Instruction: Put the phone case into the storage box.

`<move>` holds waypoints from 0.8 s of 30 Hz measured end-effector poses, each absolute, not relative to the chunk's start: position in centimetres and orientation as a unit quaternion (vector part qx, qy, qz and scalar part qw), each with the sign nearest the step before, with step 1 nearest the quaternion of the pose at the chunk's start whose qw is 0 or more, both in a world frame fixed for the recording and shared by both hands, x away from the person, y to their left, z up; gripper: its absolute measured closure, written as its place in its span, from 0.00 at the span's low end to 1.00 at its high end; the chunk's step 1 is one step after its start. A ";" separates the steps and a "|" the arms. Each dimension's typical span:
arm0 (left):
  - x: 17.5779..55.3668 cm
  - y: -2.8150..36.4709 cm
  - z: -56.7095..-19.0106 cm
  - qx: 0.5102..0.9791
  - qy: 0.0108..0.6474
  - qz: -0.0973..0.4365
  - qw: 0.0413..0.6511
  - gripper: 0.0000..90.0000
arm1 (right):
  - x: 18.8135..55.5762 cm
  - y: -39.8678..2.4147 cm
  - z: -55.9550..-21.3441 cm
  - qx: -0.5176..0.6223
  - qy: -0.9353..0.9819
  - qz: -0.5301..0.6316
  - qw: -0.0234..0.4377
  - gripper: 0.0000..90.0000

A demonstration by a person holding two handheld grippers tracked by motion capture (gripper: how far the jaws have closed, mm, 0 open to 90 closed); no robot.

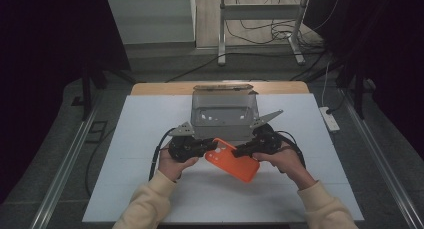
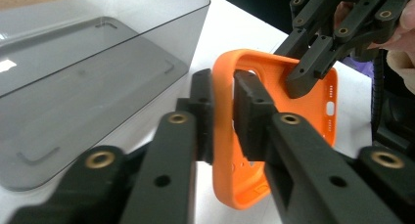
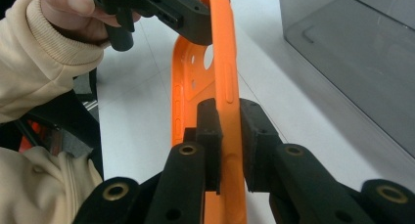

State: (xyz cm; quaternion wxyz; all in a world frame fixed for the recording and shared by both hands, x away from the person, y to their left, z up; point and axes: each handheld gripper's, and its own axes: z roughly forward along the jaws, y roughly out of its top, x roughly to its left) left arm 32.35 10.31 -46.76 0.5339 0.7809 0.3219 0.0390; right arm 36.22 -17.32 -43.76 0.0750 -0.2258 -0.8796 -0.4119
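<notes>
An orange phone case (image 1: 232,161) hangs above the white table top between my two grippers. My left gripper (image 1: 207,148) is shut on its rim at the end with the camera cut-out. In the left gripper view the two pads (image 2: 203,101) press on either side of that rim of the case (image 2: 313,111). My right gripper (image 1: 240,150) is shut on a long side edge. In the right gripper view its pads (image 3: 208,131) squeeze that edge of the case (image 3: 222,53), and the left gripper (image 3: 191,23) bites the far end.
A smoky grey see-through box (image 1: 223,116) stands open just behind the grippers, close to the case. The white board (image 1: 150,189) covers a wooden table. A power strip (image 1: 330,119) and cables lie on the floor to the right; a metal stand (image 1: 260,14) is far behind.
</notes>
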 end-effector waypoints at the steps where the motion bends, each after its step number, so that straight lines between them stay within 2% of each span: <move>1: 32.3 10.3 -46.7 0.779 0.323 0.042 0.536 0.74 | 36.2 -17.3 -43.7 -0.225 -0.880 -0.412 0.069 0.89; 5: 32.2 10.5 -46.5 0.776 0.330 0.060 0.534 0.45 | 36.1 -17.4 -43.6 -0.223 -0.882 -0.411 0.060 0.89; 8: 32.0 10.4 -46.4 0.782 0.337 0.075 0.519 0.32 | 36.1 -17.5 -43.5 -0.223 -0.882 -0.411 0.055 0.89; 15: 31.2 10.1 -46.1 0.793 0.341 0.112 0.492 0.21 | 35.8 -17.5 -43.2 -0.221 -0.883 -0.411 0.040 0.89; 24: 30.2 11.0 -46.4 0.791 0.357 0.133 0.478 0.18 | 35.5 -17.8 -42.9 -0.218 -0.883 -0.414 0.031 0.89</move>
